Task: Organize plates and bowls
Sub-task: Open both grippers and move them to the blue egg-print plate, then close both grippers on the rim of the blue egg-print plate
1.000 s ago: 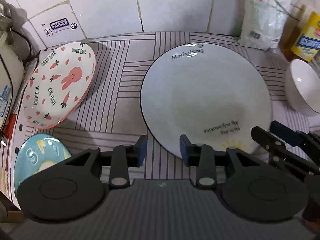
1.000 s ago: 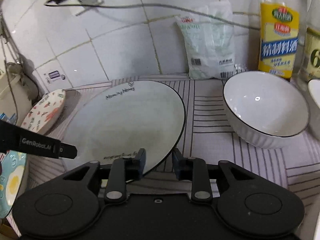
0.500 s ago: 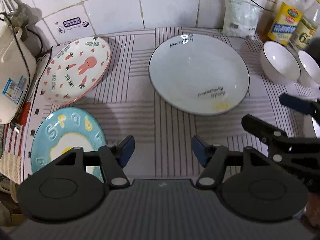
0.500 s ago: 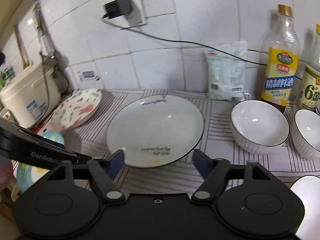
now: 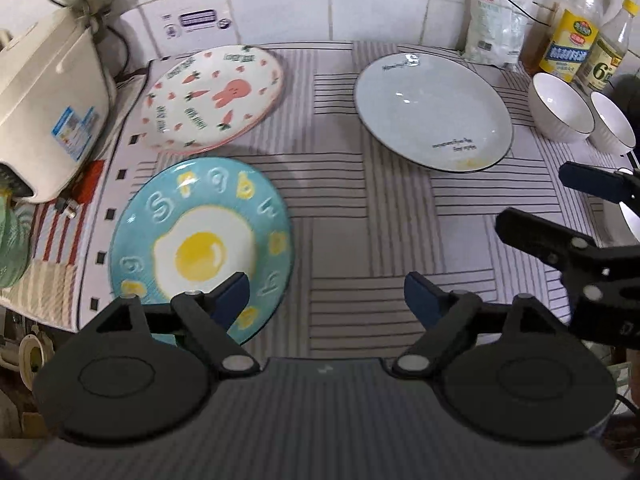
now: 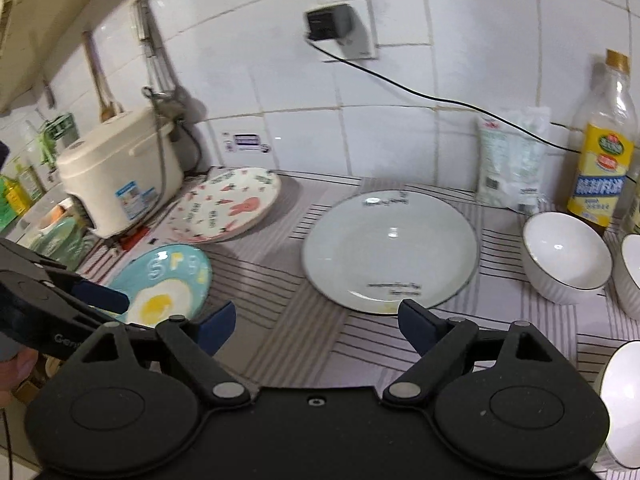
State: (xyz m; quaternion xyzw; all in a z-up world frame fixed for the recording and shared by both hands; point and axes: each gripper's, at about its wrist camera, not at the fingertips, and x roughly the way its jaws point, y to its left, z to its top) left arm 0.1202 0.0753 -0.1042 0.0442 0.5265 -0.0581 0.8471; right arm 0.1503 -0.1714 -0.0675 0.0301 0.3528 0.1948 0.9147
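A large pale plate with a black rim (image 5: 432, 112) (image 6: 390, 248) lies flat on the striped mat. A rabbit-print plate (image 5: 212, 96) (image 6: 228, 204) leans at the back left. In front of it lies a blue fried-egg plate (image 5: 200, 240) (image 6: 164, 284). Two white bowls (image 5: 560, 106) (image 6: 566, 256) stand at the right, with a third bowl (image 6: 624, 400) nearer. My left gripper (image 5: 326, 296) hovers over bare mat beside the egg plate, its jaws opening, with nothing between them. My right gripper (image 6: 318, 320) is open and empty, short of the large plate.
A cream rice cooker (image 5: 44, 112) (image 6: 116, 172) stands at the left against the tiled wall. Oil bottles (image 5: 572, 40) (image 6: 600, 168) and a white bag (image 5: 496, 24) line the back right. A black cable runs from a wall socket (image 6: 340, 32).
Both grippers have drawn back and up from the large plate and spread their jaws wide. The plate stays on the mat. The egg plate and more bowls have come into view.
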